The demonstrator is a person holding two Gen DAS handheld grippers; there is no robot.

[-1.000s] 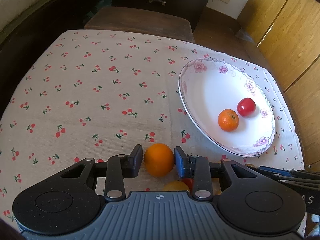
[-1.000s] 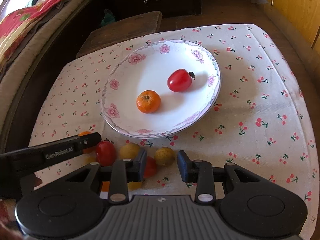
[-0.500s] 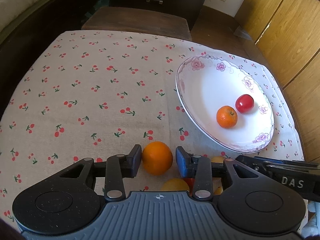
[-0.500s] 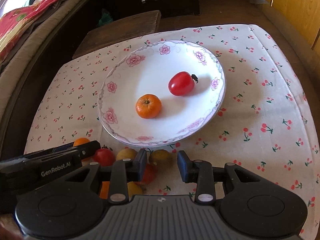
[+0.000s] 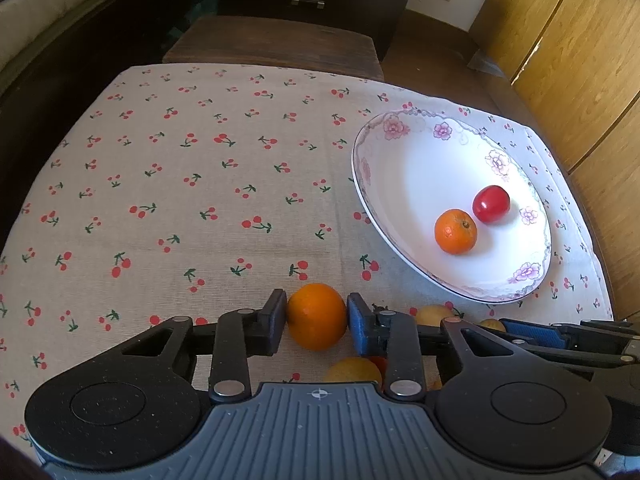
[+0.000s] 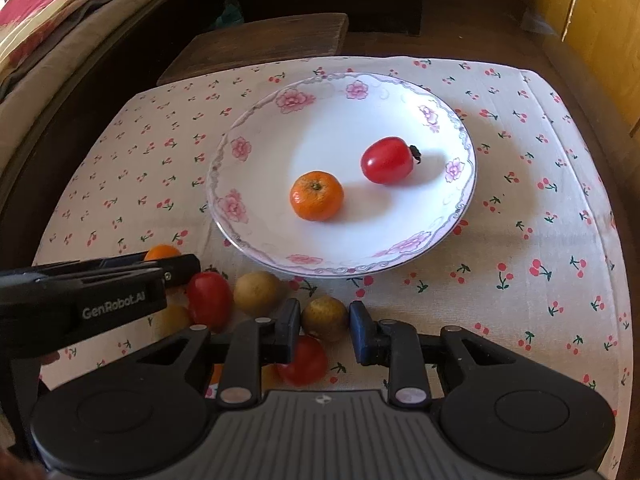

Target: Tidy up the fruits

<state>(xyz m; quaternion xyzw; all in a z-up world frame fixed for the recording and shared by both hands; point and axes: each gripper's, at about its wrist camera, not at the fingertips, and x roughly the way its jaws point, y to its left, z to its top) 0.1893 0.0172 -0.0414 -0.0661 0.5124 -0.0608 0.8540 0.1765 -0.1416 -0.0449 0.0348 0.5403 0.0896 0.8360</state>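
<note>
Two fruits already sit on the flowered plate: a small mandarin and a red tomato, just apart from each other. The rest still lie on the cherry-print tabletop in a cluster near the plate's front rim, so most of the sorting looks undone. The left gripper, its jaws just closing, presses both pads on an orange resting on the cloth. The right gripper has closed on a yellow-brown fruit, a red one lying beneath. Both grippers point steeply down at the cloth, side by side.
</note>
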